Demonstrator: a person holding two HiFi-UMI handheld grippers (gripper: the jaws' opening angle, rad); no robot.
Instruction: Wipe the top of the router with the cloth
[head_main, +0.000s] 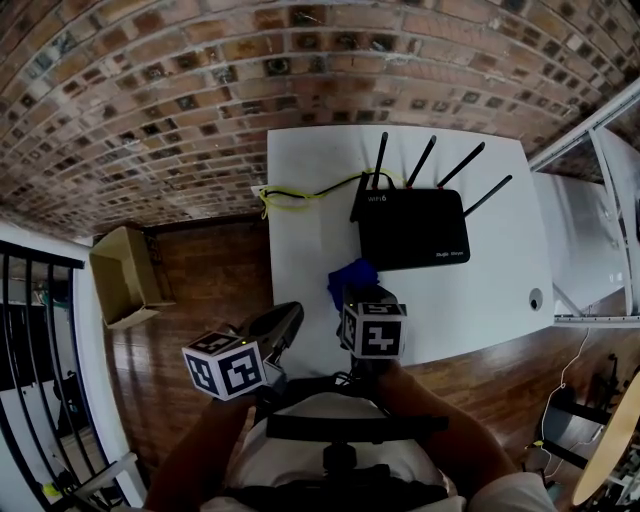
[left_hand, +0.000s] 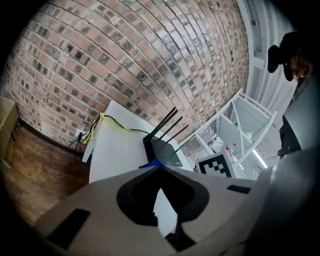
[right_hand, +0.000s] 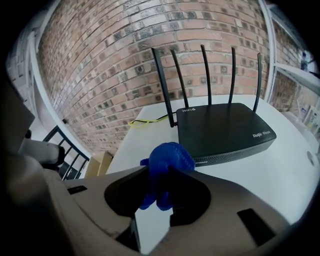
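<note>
One black router is sitting on the white worktop, with five antennas standing along its far edge. One blue cloth is bunching up between the right tongs, which are clamping it firmly. The cloth is sitting just short of the router's near left corner, clear of its top. The left tongs are gripping nothing, tips meeting, hovering further back from the router and to its left. One yellow cable is trailing off the router's far left side. One cardboard box is lying on the floor well left of the router.
</note>
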